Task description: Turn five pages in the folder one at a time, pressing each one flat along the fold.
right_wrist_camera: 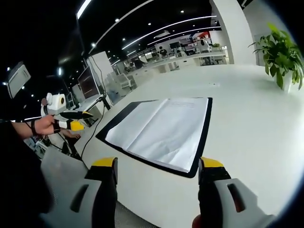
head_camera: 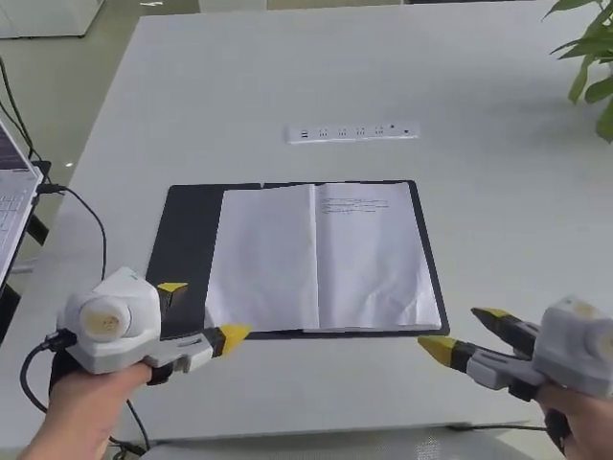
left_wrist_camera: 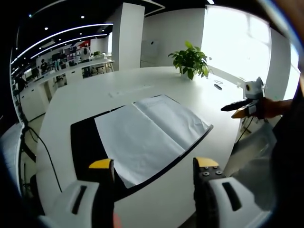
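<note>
Lines of small print (head_camera: pixel 354 204) head the right-hand page (head_camera: pixel 375 264) of the open folder (head_camera: pixel 187 249), too fine to be read, and no other lettering, label or number is legible.

wht table (head_camera: pixel 498 240) | pwr strip (head_camera: pixel 351 131) mid-table | plant (left_wrist_camera: pixel 191 59) far corner | ceiling strip lts (right_wrist_camera: pixel 84 8) | bright window (left_wrist_camera: pixel 232 38)

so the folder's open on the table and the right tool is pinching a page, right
No. The folder is open on the table, but the right tool is open, short of the pages; the right gripper view shows it.
</note>
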The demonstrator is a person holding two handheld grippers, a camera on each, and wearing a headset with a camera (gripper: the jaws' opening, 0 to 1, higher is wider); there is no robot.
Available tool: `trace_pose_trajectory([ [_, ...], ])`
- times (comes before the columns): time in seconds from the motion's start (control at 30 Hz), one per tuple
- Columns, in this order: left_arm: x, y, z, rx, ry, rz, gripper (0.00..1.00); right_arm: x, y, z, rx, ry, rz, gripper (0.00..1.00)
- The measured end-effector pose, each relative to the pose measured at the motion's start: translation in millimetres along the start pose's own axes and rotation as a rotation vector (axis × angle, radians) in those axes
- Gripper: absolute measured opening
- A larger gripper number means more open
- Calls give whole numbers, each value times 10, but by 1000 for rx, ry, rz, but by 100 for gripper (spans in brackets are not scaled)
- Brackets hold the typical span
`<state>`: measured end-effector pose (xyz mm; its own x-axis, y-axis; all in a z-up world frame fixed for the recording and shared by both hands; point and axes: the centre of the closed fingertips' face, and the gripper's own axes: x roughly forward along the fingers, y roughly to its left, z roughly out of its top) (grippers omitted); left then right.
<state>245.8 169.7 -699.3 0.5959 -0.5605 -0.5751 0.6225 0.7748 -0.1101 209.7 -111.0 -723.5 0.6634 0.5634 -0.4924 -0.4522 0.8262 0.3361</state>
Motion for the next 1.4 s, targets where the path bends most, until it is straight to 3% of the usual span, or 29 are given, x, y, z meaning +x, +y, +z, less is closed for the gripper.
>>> trace_pose_trajectory([
  [0.47, 322, -334, 274, 76, 4, -110, 67, -111, -123, -25, 50, -31, -34, 69],
  [0.8, 640, -600, 531, 133, 3, -181, 67, -138, -103, 33, 64, -53, -23, 69],
  [1.07, 978, -928, 776, 166, -9, -268, 69, -168, -109, 30, 82, -63, -15, 69],
  [1.4, 1370, -1271, 804, 185, 19, -360, 68, -212, -175, -3, 88, -50, -23, 69],
])
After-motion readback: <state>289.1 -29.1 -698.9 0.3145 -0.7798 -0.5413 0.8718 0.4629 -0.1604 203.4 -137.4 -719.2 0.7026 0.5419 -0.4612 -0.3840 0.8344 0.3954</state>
